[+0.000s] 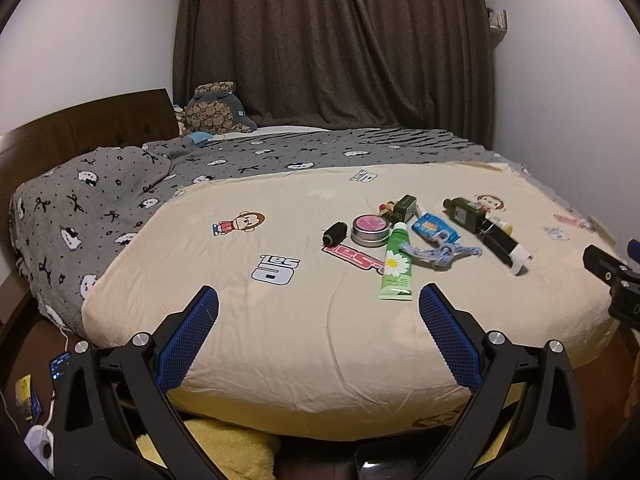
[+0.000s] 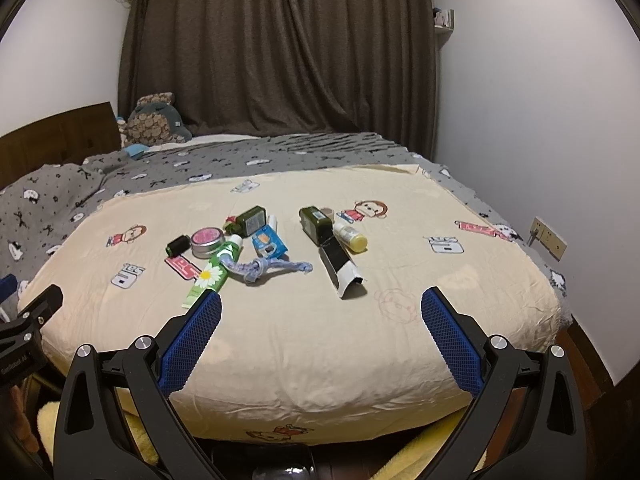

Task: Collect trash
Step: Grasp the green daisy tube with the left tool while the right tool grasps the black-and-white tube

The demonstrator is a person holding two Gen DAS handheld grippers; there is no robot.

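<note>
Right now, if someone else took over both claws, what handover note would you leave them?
Left claw: open, empty, near the bed's front edge.
Right claw: open, empty, same height.
Trash all lies clustered on the cream quilt: green daisy tube, pink-lidded tin, black spool, blue packet, two dark green bottles, yellow bottle, black-and-white carton, blue knotted rope.
Done: nothing visibly collected.
Left: everything; no bin in view.

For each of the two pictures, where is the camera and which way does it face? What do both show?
Left wrist view: sits on the left claw, open, near the bed's foot, facing the curtain; the right claw shows at its right edge.
Right wrist view: sits on the right claw, open, facing the same way; the left claw shows at its left edge.
Both share the green tube, tin and curtain.
</note>
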